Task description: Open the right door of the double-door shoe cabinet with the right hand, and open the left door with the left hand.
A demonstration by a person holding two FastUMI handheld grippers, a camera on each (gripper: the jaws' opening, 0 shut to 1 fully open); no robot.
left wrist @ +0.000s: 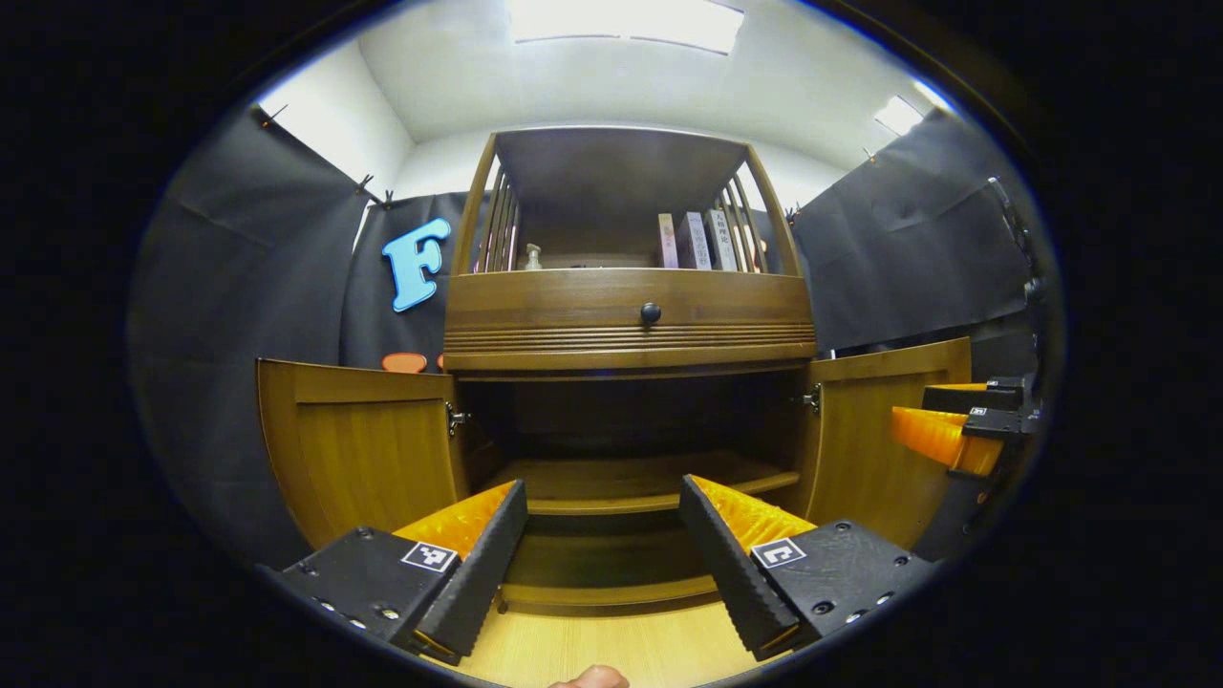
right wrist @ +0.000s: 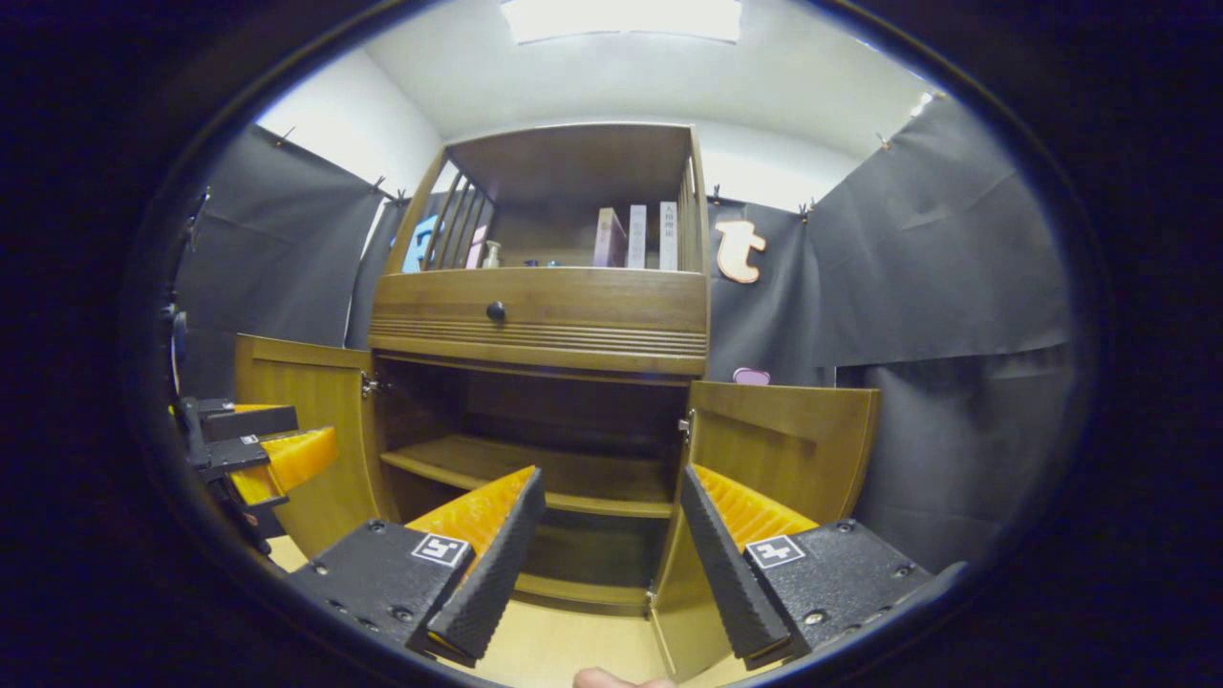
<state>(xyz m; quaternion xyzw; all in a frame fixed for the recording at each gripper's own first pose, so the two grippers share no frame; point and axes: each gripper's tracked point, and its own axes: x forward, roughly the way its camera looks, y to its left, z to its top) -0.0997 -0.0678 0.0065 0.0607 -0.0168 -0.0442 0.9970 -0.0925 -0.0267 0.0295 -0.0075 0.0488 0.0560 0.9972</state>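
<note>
Shoe cabinet point(left wrist: 631, 315): wood, double-door lower bay under a drawer w/ round knob point(left wrist: 651, 312). All positions below ref. the cabinet.

Left door point(left wrist: 358, 449): swung fully out to the cabinet's left side, hinge point(left wrist: 455, 418) exposed. Right door point(right wrist: 779, 449): swung out to the cabinet's right side; its lower front corner sits near the right tongs. Inner shelf point(left wrist: 640, 483) visible, nothing seen on it. Judgement: both doors stand open; task looks complete or nearly so.

Left tongs point(left wrist: 604, 535): in front of the cabinet's open bay, centred, jaws spread wide, holding nothing, clear of both doors. Right tongs point(right wrist: 607, 535): in front of the bay, toward the cabinet's right, jaws spread wide, holding nothing. In left gripper view the right tongs appear just beside the right door's outer edge; touching or not, cannot tell.

Handling, judged: doors are rigid panels, hinged, prob. light swing, smooth finish so pads may slip. No door handles discernible; best hold is the free vertical edge, pinched across panel thickness, away from hinge for leverage. Risk: over-swinging strains hinges.

Books point(right wrist: 635, 237) on upper shelf, not involved.
</note>
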